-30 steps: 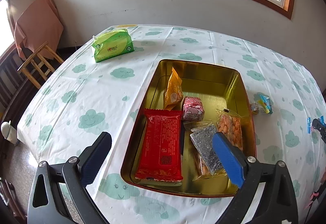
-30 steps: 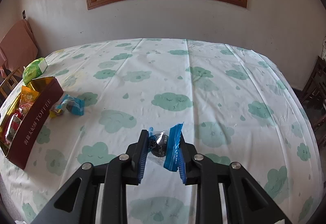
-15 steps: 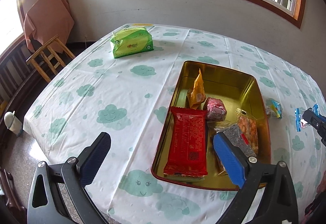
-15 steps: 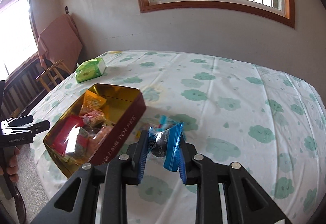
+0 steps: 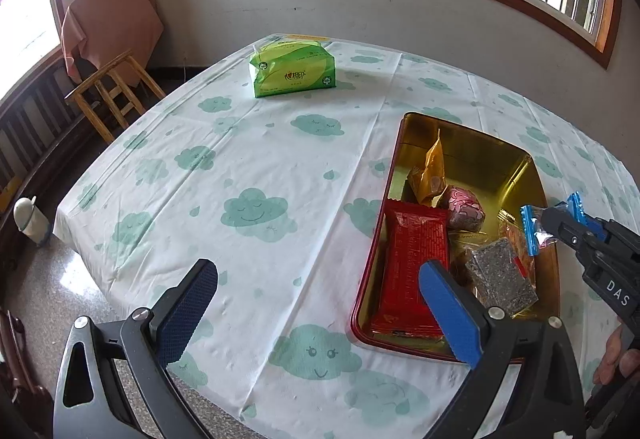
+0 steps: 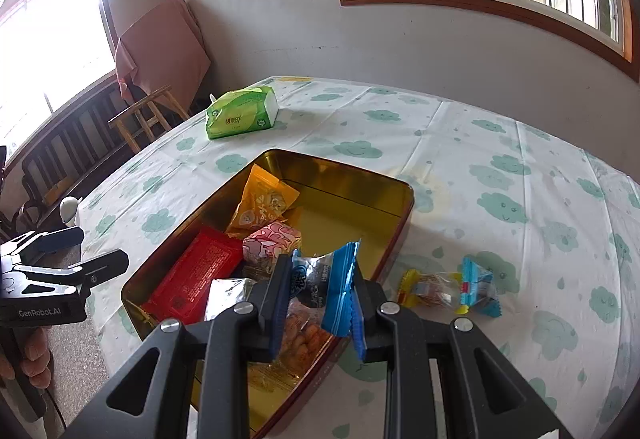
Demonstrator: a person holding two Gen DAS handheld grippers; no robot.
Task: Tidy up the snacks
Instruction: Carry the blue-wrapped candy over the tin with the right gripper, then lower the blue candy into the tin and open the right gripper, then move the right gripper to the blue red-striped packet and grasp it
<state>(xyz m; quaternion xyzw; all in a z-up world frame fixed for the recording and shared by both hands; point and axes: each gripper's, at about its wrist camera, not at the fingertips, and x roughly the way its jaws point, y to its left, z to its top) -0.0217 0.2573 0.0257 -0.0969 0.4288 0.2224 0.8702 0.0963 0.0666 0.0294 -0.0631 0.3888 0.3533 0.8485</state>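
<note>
The right gripper (image 6: 318, 293) is clamped on a blue candy packet (image 6: 326, 285), held above the near end of the tin (image 6: 352, 181). The left gripper (image 5: 316, 305) is spread wide with nothing in it, beside the tin over the tablecloth (image 5: 260, 167). One candy (image 6: 448, 289) lies outside the tin.

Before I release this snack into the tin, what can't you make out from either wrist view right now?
- Near end of the tin: right wrist view, hidden by the right gripper and its blue-wrapped snack.
- Peanut pack: left wrist view, partly covered by the same snack.
- Print on the red packet: too small to read.
- Loose snack on the table: absent from the left wrist view.
</note>
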